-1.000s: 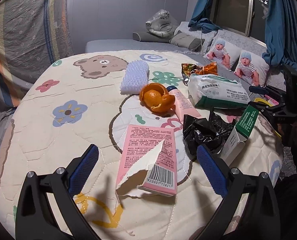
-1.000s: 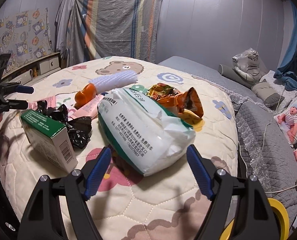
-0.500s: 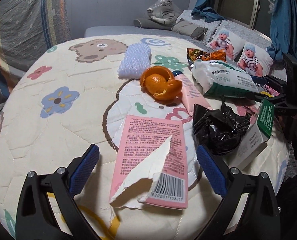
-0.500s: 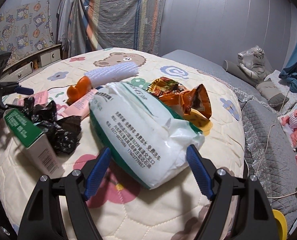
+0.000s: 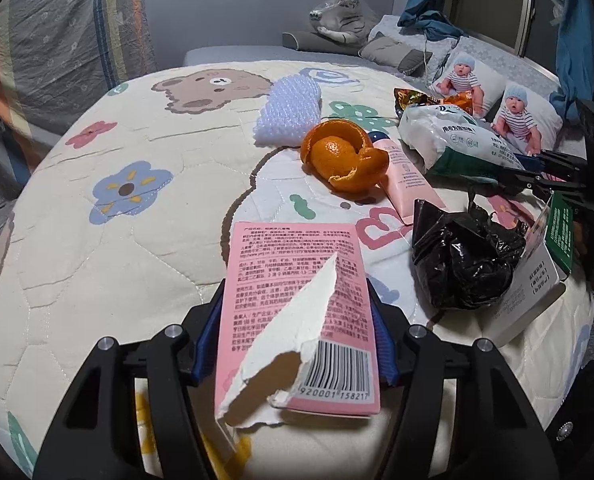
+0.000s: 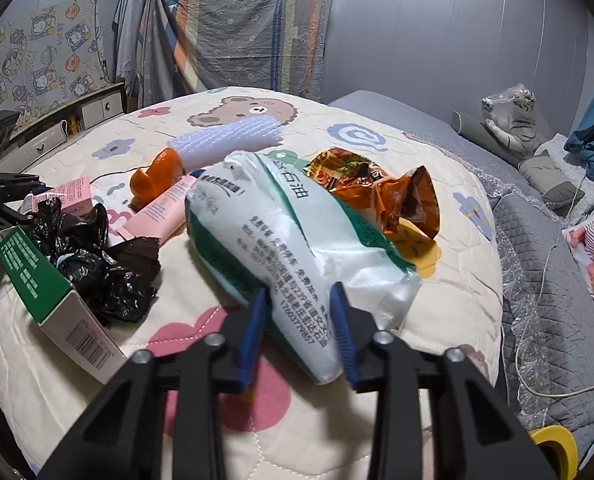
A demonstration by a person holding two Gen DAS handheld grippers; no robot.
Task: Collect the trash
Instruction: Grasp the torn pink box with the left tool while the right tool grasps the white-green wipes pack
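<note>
My left gripper (image 5: 293,344) is shut on the near end of a torn pink carton (image 5: 297,300) lying on the quilted bed. My right gripper (image 6: 297,332) is shut on the near end of a white and green plastic pack (image 6: 293,240). Other trash lies around: an orange peel (image 5: 343,160), a pink tube (image 5: 407,178), a crumpled black bag (image 5: 465,256), a green and white box (image 6: 45,300), an orange snack wrapper (image 6: 381,192) and a bubble-wrap roll (image 5: 291,114). The pack also shows in the left wrist view (image 5: 457,144).
The quilt (image 5: 97,240) has bear and flower prints and drops off at its near edges. Grey bedding with pillows, a plush tiger (image 6: 509,116) and baby-print cushions (image 5: 525,116) lies beyond. A yellow tape roll (image 6: 553,444) sits low at the right.
Both grippers moved forward and closed: the left on the pink carton, the right on the white and green pack. Both were open before.
</note>
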